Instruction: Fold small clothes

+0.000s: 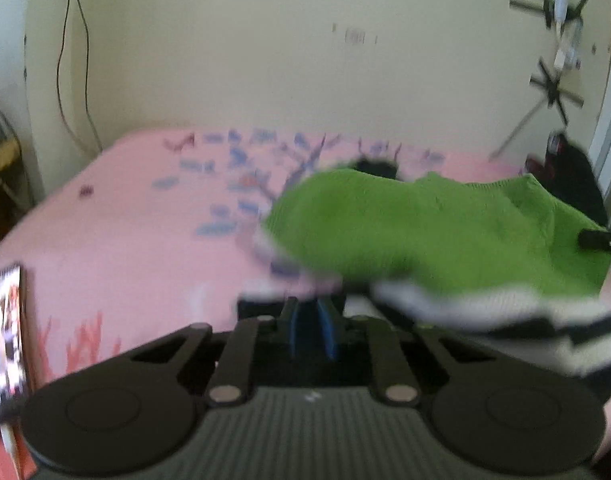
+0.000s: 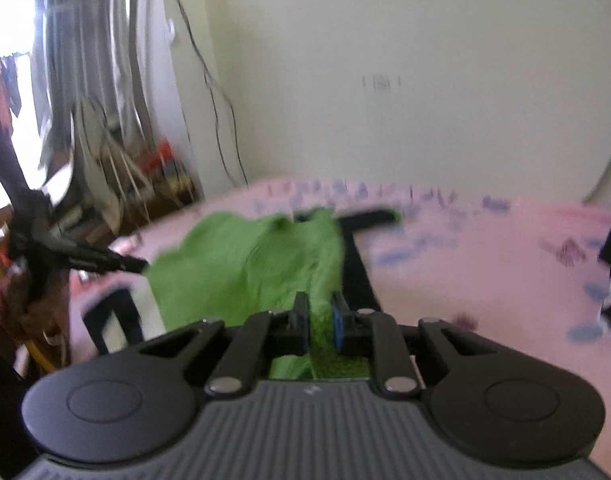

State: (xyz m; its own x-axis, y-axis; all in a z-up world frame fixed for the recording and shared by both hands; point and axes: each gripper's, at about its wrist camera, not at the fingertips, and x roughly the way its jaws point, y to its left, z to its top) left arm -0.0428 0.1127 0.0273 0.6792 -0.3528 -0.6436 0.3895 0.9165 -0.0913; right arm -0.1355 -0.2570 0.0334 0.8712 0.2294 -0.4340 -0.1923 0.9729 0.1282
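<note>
A green knitted garment (image 1: pixel 425 232) with a white and black band along its near edge hangs over the pink printed bedsheet (image 1: pixel 125 240). In the right wrist view my right gripper (image 2: pixel 320 320) is shut on a fold of the green garment (image 2: pixel 241 264), and green fabric fills the gap between its blue pads. My left gripper (image 1: pixel 309 320) has its pads nearly together at the garment's blurred white edge. From the right wrist view its black fingertip (image 2: pixel 129 265) meets the garment's left corner. The right gripper's tip (image 1: pixel 597 238) shows at the garment's right edge.
A phone (image 1: pixel 5 340) with a lit screen lies at the bed's left edge. A dark bag (image 1: pixel 565 176) sits at the far right by the wall. Black strips (image 2: pixel 357 248) lie under the garment. Cluttered shelves and cables (image 2: pixel 117 168) stand left of the bed.
</note>
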